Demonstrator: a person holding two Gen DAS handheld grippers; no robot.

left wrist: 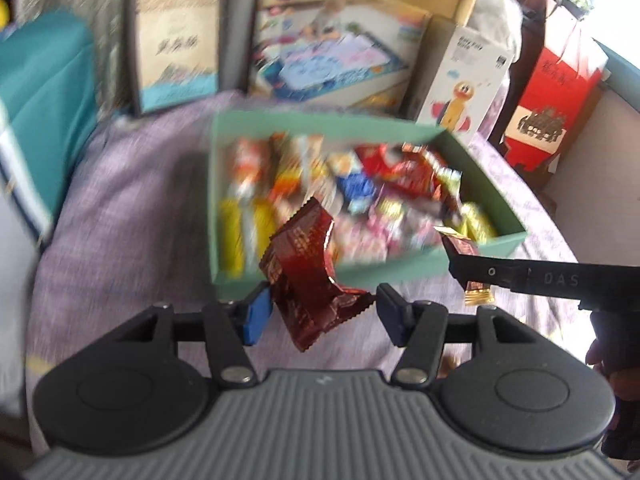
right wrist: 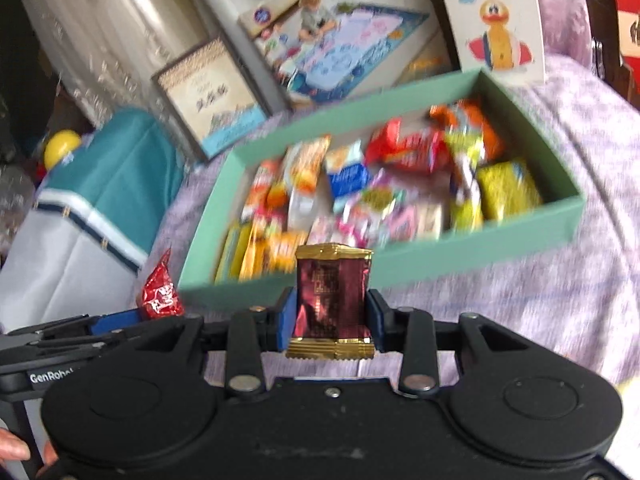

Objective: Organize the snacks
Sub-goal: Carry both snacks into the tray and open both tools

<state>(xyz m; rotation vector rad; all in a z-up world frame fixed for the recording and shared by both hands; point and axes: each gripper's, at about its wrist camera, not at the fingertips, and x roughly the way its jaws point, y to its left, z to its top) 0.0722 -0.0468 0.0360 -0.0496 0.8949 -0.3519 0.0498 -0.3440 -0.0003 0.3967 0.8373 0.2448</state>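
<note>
A green box [left wrist: 400, 270] full of mixed snack packets stands on a purple cloth; it also shows in the right wrist view [right wrist: 472, 252]. My left gripper [left wrist: 324, 312] is shut on a crumpled dark red packet [left wrist: 304, 276], held just in front of the box's near wall. My right gripper [right wrist: 332, 320] is shut on a dark red packet with gold ends [right wrist: 332, 308], held upright before the box. The right gripper reaches in from the right in the left wrist view [left wrist: 472, 268]. The left gripper's packet appears at the left in the right wrist view [right wrist: 160, 296].
The purple cloth [left wrist: 132, 200] covers the surface. Behind the box stand a framed card [left wrist: 176, 44], a play-mat toy box [left wrist: 332, 56], a white duck carton [left wrist: 464, 80] and a red bag [left wrist: 556, 92]. A teal-and-white bag [right wrist: 100, 208] sits at the left.
</note>
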